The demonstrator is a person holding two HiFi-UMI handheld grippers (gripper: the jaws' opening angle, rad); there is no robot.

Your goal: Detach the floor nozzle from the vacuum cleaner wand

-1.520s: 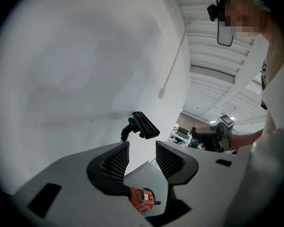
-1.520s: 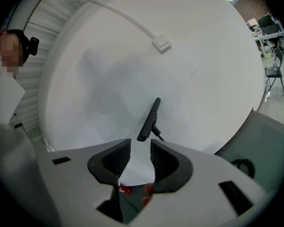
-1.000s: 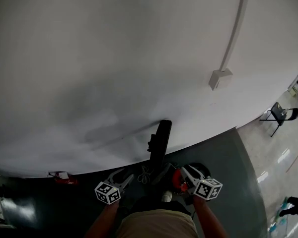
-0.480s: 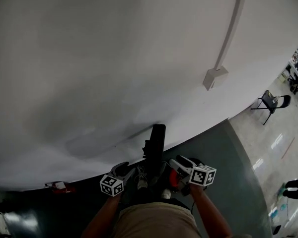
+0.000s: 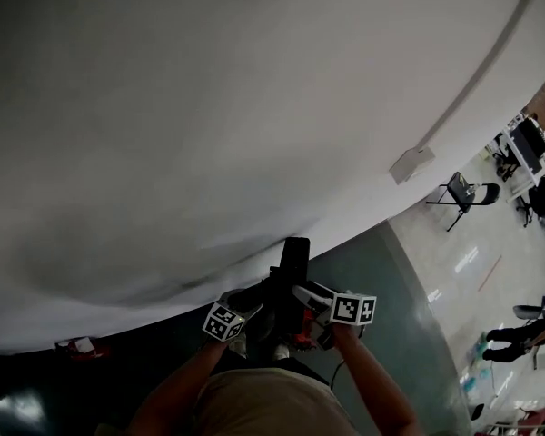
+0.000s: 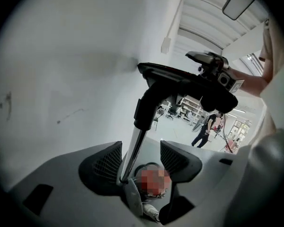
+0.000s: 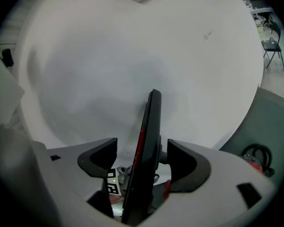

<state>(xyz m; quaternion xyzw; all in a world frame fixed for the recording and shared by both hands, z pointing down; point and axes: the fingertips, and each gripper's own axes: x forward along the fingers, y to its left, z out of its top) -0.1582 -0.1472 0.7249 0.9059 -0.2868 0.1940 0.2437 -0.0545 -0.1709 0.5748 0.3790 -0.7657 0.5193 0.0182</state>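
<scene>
Close against the white wall [image 5: 209, 107], stood with the vacuum cleaner wand [image 6: 133, 150] upright and the floor nozzle [image 6: 184, 82] uppermost, seemingly to bring their joint within reach of both tools. Had the left gripper [image 6: 141, 148] loosely astride the metal wand and the right gripper [image 7: 142, 143] astride the nozzle's thin edge, with both pairs of jaws just opened, the right widest, neither visibly pressing on anything. Held both forearms [image 5: 182, 381] forward from the body, grippers converging and tipped a little downward.
</scene>
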